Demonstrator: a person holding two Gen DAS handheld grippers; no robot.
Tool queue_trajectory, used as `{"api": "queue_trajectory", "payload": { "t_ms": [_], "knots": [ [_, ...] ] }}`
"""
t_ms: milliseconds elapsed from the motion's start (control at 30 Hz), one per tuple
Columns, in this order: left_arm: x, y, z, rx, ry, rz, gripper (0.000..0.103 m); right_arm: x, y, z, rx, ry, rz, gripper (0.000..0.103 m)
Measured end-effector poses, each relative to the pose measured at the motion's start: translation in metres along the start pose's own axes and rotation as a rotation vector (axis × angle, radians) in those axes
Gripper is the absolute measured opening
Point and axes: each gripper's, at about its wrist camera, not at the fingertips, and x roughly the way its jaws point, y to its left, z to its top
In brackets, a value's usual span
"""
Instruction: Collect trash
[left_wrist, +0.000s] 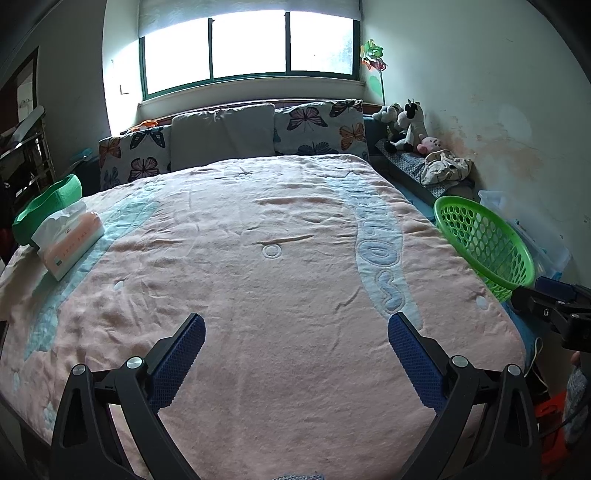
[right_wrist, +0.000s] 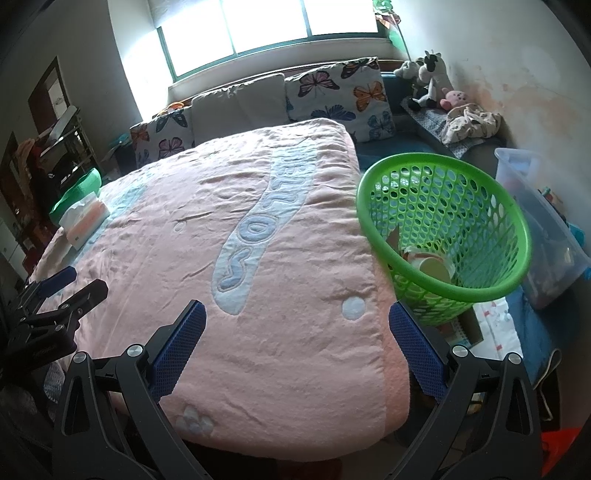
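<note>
Green basket (right_wrist: 443, 229) is sitting just ahead and to the right of the right gripper (right_wrist: 297, 325), off the bed's right edge; it is leaning toward the camera. Inside, paper cups (right_wrist: 430, 264) and a bit of cardboard are lying against the near wall. From the left gripper (left_wrist: 295, 332) the same basket is showing far to the right, at the blanket's edge.

Both grippers are hanging over the near end of the bed, jaws spread wide, blue pads gripping nothing. Each is appearing at the edge of the other's view.

Pink blanket (left_wrist: 258, 258) is lying flat ahead of both grippers, no loose scraps visible on it. Tissue pack (left_wrist: 68, 240) is resting far ahead-left of the left gripper, touching a green bin (left_wrist: 48, 206) behind it. Butterfly pillows (left_wrist: 317, 125) are lining the headboard straight ahead. Clear storage box (right_wrist: 535, 221) is standing beyond the basket, further right.
</note>
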Motion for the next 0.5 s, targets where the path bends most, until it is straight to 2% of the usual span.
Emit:
{"api": "queue_trajectory", "payload": {
  "t_ms": [500],
  "knots": [
    [0.0014,0.0014,-0.002,-0.006,0.005,0.006,0.096,0.0023,0.0039,-0.0009,-0.005,0.007,0.008,0.099]
  ]
}}
